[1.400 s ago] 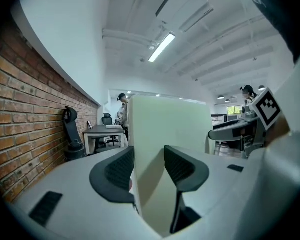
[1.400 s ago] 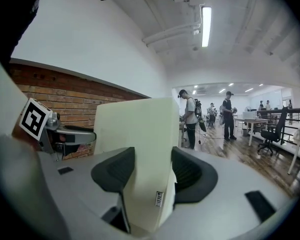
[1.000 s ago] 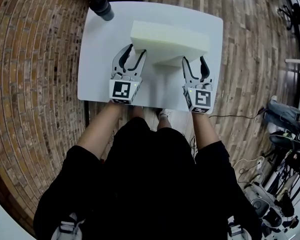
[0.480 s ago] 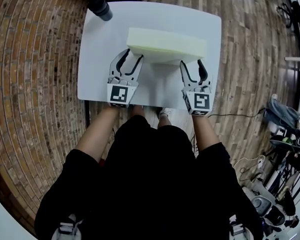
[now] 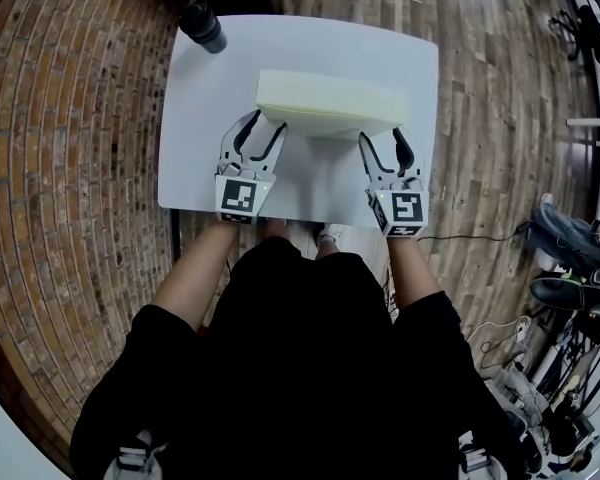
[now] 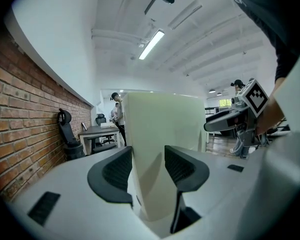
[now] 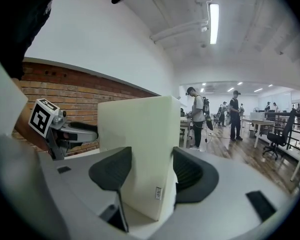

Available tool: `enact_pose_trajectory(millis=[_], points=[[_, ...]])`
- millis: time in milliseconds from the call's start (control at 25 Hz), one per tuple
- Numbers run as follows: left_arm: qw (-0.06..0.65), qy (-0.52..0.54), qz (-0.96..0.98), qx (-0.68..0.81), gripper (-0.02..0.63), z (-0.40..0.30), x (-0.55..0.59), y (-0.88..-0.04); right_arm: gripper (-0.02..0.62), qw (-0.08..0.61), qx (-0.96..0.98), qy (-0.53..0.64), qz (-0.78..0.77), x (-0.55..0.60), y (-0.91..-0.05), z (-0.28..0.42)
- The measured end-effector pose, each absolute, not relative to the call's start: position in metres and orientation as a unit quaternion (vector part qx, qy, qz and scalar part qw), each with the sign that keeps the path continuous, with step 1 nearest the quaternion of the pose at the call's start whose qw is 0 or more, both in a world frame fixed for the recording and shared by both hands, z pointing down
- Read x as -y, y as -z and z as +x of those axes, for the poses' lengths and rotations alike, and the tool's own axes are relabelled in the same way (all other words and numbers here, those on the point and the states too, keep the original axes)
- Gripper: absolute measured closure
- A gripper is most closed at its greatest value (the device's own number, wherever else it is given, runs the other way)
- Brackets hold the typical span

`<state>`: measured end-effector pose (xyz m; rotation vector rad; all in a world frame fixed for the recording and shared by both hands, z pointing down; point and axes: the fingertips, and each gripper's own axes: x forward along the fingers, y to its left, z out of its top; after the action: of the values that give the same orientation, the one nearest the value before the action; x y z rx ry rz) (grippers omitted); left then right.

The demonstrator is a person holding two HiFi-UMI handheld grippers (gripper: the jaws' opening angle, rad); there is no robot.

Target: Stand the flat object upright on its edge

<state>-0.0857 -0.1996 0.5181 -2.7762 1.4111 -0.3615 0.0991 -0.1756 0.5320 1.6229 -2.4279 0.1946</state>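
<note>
— On the bench point(image 5: 195, 118), where's the foam slab point(image 5: 330, 103)?
— I see it upright on its long edge, mid-bench. Left gripper point(image 5: 265, 128) clamps its left end. Right gripper point(image 5: 383, 140) grips the right end, jaws just easing wider.

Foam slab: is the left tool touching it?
Touching. The left gripper view shows the foam slab wedged in the left tool, both pads against its faces.

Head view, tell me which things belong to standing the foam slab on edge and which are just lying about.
In the job: foam slab, gripped by the left tongs and right tongs (right just eased wider, slab between them); white table under it.
Lying about: dark cylinder at the table's far left corner; cable on the floor.
</note>
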Motion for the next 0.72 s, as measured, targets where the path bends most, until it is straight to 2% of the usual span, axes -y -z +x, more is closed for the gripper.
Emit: enact_pose_trajectory(millis=[160,360,720], points=[[-0.020,0.115,-0.887,-0.446,0.410,-0.085,0.200,-0.521,0.319,0.105,0.826,-0.072,0.550,0.177,-0.531,0.098],[-0.013,0.139,-0.879,-0.455,0.400,-0.096,0.200,-0.538,0.313,0.103,0.828,-0.071,0.547,0.179,-0.528,0.099],[-0.029,0.118,-0.882,-0.455,0.393,-0.098,0.196,-0.531,0.308,0.101,0.832,-0.069,0.541,0.177,-0.522,0.100]])
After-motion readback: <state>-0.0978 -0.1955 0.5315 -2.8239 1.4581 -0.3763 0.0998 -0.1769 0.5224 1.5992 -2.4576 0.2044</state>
